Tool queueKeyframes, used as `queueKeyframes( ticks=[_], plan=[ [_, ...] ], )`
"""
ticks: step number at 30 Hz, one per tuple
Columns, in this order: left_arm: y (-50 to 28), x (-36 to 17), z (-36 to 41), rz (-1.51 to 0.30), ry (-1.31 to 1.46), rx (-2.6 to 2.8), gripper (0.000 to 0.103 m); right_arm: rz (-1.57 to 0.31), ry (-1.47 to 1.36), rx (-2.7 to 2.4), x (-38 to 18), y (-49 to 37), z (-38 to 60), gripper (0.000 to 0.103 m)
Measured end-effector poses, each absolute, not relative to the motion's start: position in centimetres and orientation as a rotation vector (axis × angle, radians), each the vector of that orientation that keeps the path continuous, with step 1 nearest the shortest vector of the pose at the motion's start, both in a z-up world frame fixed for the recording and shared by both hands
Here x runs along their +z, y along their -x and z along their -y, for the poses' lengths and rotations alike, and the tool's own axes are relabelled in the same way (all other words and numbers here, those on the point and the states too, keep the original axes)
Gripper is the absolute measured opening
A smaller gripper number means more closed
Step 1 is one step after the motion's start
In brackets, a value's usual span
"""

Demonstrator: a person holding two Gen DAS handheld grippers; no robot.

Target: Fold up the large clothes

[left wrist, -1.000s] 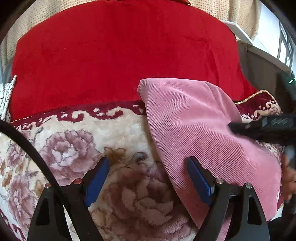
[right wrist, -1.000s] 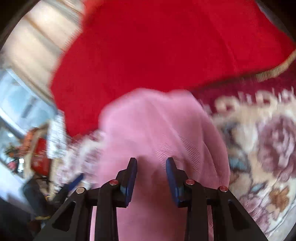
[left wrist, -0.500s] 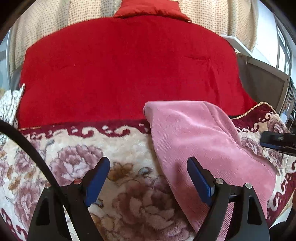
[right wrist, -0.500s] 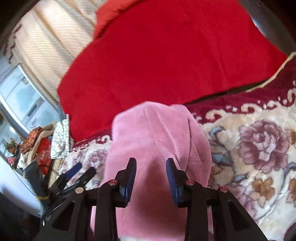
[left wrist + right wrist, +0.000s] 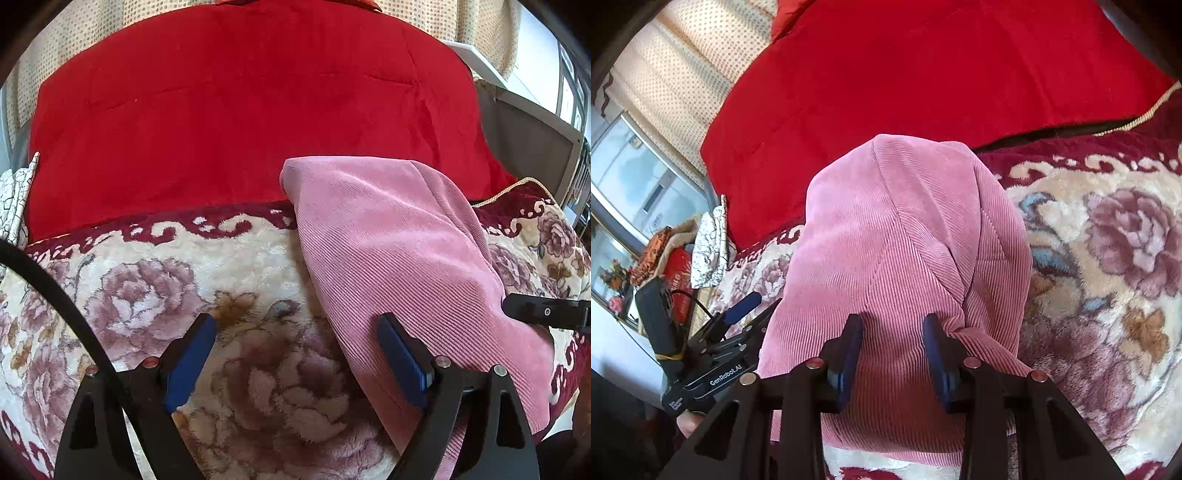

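A folded pink corduroy garment [image 5: 399,258] lies on a floral plush blanket [image 5: 147,295], its far end resting against a red cushion [image 5: 240,103]. My left gripper [image 5: 295,350] is open and empty, its right finger over the garment's left edge. In the right wrist view the garment [image 5: 897,236] fills the middle. My right gripper [image 5: 892,347] is open over the garment's near end, holding nothing. The left gripper [image 5: 738,325] shows at the garment's left side, and the right gripper's tip [image 5: 546,314] shows at the garment's right edge.
The red cushion [image 5: 923,74] backs the blanket [image 5: 1108,258]. A dotted curtain [image 5: 676,74] hangs behind. A white patterned cloth [image 5: 709,247] and clutter sit at the left, past the blanket's edge. A grey panel [image 5: 528,147] stands at the right.
Both grippers have drawn back from the garment and steadied. The right gripper's tip has pulled off the garment toward its right edge. The garment lies still.
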State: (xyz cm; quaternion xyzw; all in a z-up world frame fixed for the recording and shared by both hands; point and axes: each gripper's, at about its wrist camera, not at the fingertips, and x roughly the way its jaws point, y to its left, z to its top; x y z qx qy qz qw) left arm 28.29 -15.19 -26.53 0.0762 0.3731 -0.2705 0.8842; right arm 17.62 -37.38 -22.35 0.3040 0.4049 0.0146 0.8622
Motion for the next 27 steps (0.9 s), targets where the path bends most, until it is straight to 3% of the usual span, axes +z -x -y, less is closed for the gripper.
queueKeyframes(
  ticks=[27],
  plan=[
    [-28.20, -26.47, 15.22, -0.771, -0.170, -0.537, 0.090, -0.846, -0.664, 0.051, -23.11, -17.99, 38.20, 0.042]
  ],
)
